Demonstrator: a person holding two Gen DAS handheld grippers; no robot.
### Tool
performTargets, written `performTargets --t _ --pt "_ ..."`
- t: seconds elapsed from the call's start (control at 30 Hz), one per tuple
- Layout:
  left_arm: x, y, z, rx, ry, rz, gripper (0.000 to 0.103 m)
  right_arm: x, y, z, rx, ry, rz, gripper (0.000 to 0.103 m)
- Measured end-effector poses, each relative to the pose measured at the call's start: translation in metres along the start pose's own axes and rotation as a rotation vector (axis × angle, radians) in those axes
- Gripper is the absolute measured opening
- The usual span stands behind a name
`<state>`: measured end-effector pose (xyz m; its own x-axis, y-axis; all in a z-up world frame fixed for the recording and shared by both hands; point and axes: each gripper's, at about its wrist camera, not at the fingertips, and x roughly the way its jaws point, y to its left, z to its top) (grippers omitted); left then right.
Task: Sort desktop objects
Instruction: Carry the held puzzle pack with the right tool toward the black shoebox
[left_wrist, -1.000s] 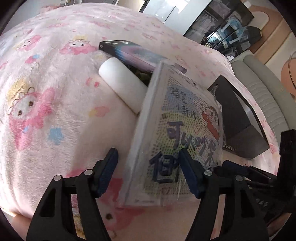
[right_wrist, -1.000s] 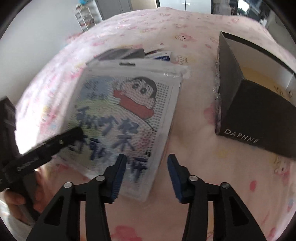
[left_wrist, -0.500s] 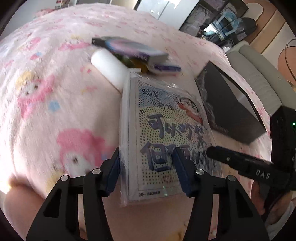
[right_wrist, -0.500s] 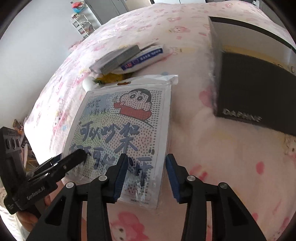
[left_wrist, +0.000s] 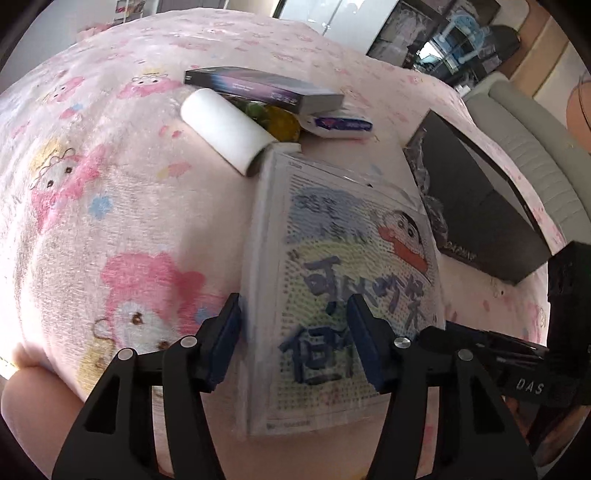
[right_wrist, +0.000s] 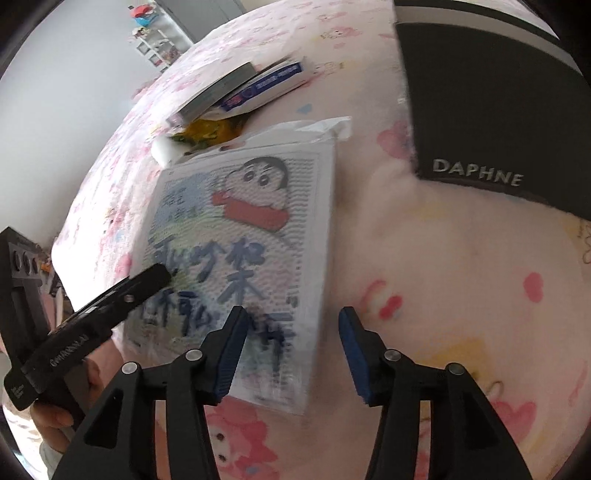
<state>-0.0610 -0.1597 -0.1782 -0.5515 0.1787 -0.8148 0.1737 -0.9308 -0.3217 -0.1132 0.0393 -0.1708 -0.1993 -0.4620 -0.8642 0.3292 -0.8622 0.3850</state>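
Since a second ago the flat cartoon-print packet (left_wrist: 354, 280) has come down off its tilt and lies face up on the pink blanket (left_wrist: 110, 192), both tongs wider than they were. Its long axis runs from 6 toward 12 o'clock in the left wrist view, the cartoon head at the far end. At its 2 o'clock stands the black DAPHNE box (right_wrist: 491, 122); its open top shows only dark inner walls (contents cannot be told). The left gripper (left_wrist: 295, 339) straddles the packet's near left edge, jaws opening, pads not pressing it. The right gripper (right_wrist: 291, 347) straddles the near right edge, jaws likewise opening, nothing clamped. At the packet's 12 o'clock lie a white roll (left_wrist: 225, 129), touching its far corner, a dark flat book (left_wrist: 258, 88), a yellow-green wrapper (left_wrist: 277, 118) and a small blue-labelled pack (left_wrist: 340, 123).
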Motion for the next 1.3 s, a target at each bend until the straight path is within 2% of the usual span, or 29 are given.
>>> performTargets --t 0.1,0.27,0.57,0.9,1.13,1.3 --pt "-0.004 -0.01 -0.003 0.023 -0.003 0.028 0.062 -0.004 0.005 -0.004 -0.025 -0.003 -0.021 0.048" --pt "-0.018 -0.012 -0.008 0.02 0.011 -0.016 0.062 -0.022 -0.001 -0.004 0.0 -0.037 -0.012 0.046" --pt "-0.05 -0.036 -0.003 0.057 -0.024 -0.056 0.062 -0.063 -0.002 -0.014 0.002 -0.09 0.033 0.046" --pt "-0.071 -0.082 -0.003 0.146 -0.046 -0.074 0.063 -0.1 -0.023 -0.017 0.033 -0.156 0.014 0.046" --pt "-0.082 -0.102 -0.002 0.168 -0.058 -0.102 0.064 -0.125 -0.028 -0.02 0.035 -0.2 -0.03 0.046" --pt "-0.093 -0.116 0.003 0.186 -0.083 -0.109 0.064 -0.143 -0.031 -0.019 0.037 -0.237 -0.024 0.046"
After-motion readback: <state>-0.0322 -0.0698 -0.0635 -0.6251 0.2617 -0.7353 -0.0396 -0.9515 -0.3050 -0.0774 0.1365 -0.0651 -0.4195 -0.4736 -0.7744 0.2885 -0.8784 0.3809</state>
